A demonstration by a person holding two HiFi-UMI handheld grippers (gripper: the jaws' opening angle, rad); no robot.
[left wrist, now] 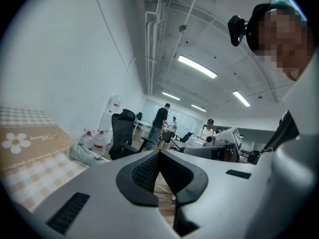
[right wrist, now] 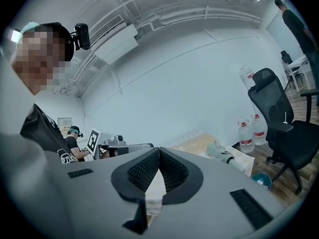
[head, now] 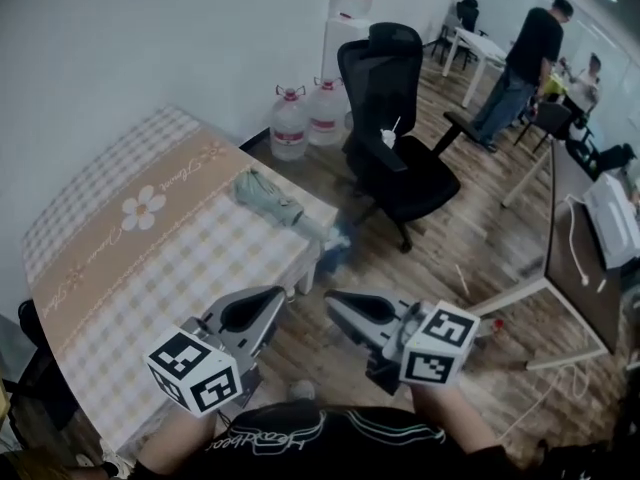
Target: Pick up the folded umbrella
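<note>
The folded umbrella (head: 268, 198), pale green with a dark strap, lies on the checkered tablecloth near the table's (head: 150, 258) far right end. Both grippers are held in the air at the near side of the table, well short of the umbrella. My left gripper (head: 278, 296) is shut with nothing between its jaws, and so is my right gripper (head: 332, 300). In the left gripper view the umbrella (left wrist: 87, 155) lies ahead to the left of the closed tips (left wrist: 159, 152). In the right gripper view the umbrella (right wrist: 222, 152) lies ahead to the right of the closed tips (right wrist: 159, 151).
A black office chair (head: 395, 128) stands just beyond the table's right end, with two water bottles (head: 290, 123) against the wall. A small blue object (head: 335, 248) lies on the floor by the table corner. A desk (head: 585, 258) and people (head: 520, 58) are at the right.
</note>
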